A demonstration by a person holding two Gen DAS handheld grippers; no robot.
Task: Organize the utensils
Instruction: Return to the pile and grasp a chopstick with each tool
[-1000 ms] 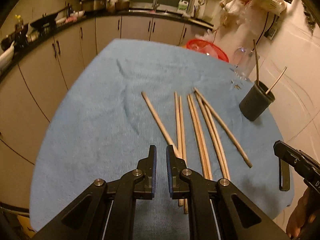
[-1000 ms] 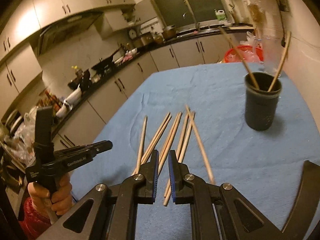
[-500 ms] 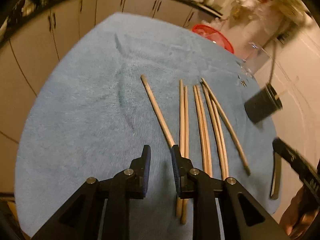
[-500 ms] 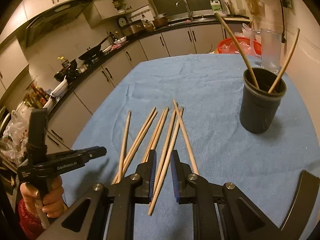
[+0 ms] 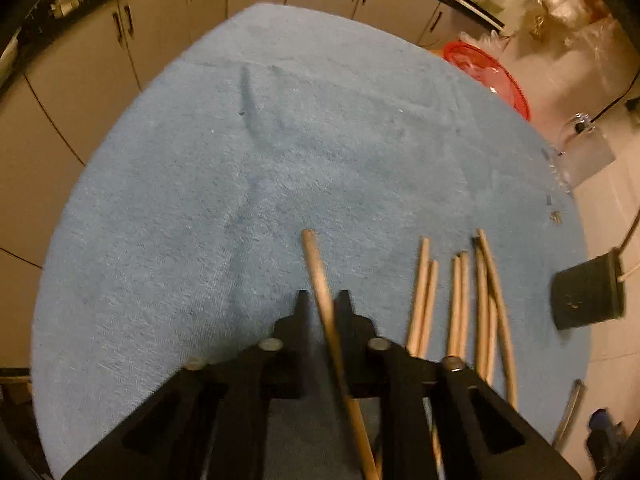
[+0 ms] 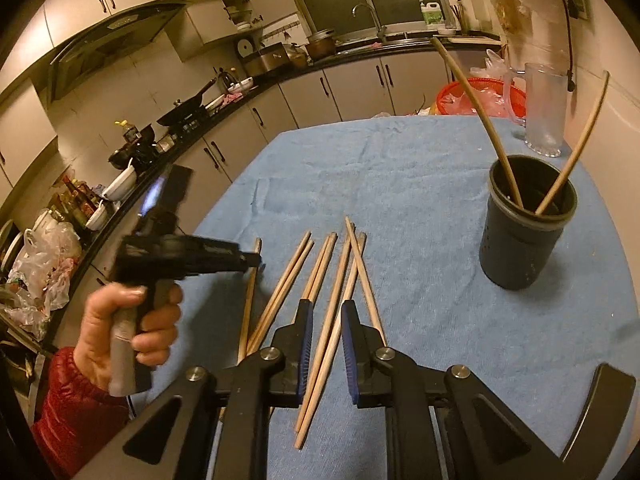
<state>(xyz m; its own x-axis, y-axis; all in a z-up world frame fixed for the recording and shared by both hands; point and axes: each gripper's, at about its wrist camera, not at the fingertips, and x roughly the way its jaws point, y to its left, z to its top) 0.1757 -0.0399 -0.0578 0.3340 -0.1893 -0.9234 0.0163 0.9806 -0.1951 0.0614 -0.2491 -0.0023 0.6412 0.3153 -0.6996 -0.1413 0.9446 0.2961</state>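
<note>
While left gripper (image 5: 322, 306) clamps chopstick (image 5: 320, 276), holder (image 6: 524, 224) sits apart.

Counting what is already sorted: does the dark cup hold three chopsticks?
No, the right wrist view shows only two chopsticks standing in the dark cup.

The left wrist camera looks steeply down, close over the blue cloth (image 5: 248, 208) on the worktop. The right wrist camera looks more level, across the worktop toward the kitchen cabinets (image 6: 304, 92). Both views share the chopsticks (image 6: 316, 276) and the dark cup (image 6: 524, 236).
</note>
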